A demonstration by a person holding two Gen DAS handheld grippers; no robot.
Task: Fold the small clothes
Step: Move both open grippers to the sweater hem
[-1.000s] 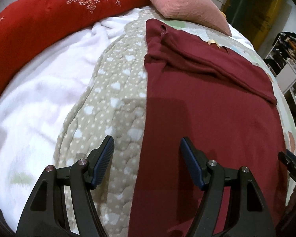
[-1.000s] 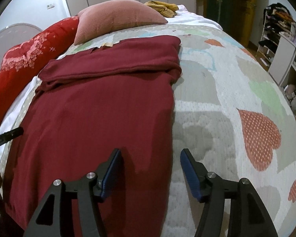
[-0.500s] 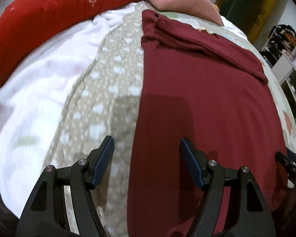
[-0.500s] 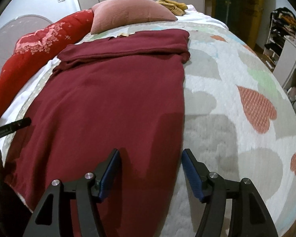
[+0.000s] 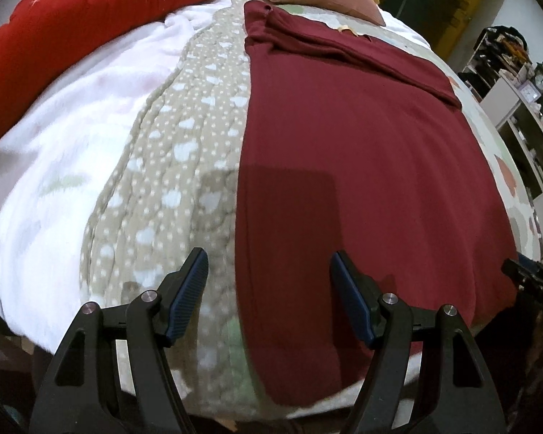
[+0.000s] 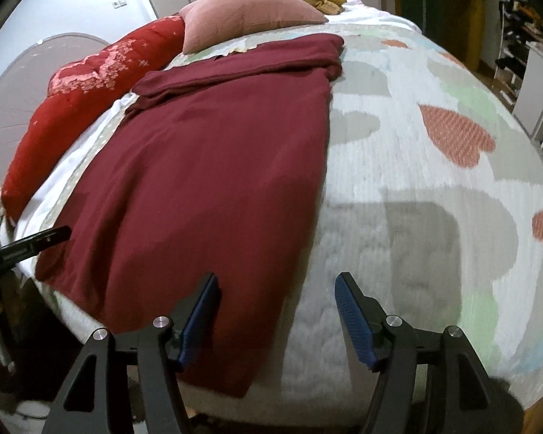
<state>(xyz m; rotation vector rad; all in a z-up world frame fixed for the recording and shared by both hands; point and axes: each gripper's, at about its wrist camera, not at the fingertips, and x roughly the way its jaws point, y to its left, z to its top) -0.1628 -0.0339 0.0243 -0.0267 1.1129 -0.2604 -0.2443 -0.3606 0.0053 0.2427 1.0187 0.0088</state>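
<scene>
A dark red garment [image 5: 362,152] lies flat on the bed, its far end folded over into a band [image 6: 257,58]. Its near hem hangs over the bed's front edge. My left gripper [image 5: 269,275] is open and empty above the garment's near left edge, which runs between its fingers. My right gripper [image 6: 277,298] is open and empty above the garment's [image 6: 206,181] near right edge. The tip of the right gripper shows at the right rim of the left wrist view [image 5: 528,275], and the left gripper's tip shows at the left rim of the right wrist view [image 6: 29,242].
The bed has a quilt with hearts [image 6: 434,166] and a beige dotted border [image 5: 177,166]. A white blanket [image 5: 61,137] and a red bolster [image 5: 90,14] lie to the left. A pink pillow [image 6: 246,11] sits at the head. Shelves [image 5: 525,108] stand to the right.
Both grippers have drawn back toward the foot of the bed and risen. The garment's near hem and the bed's front edge have come into view. The garment has not moved.
</scene>
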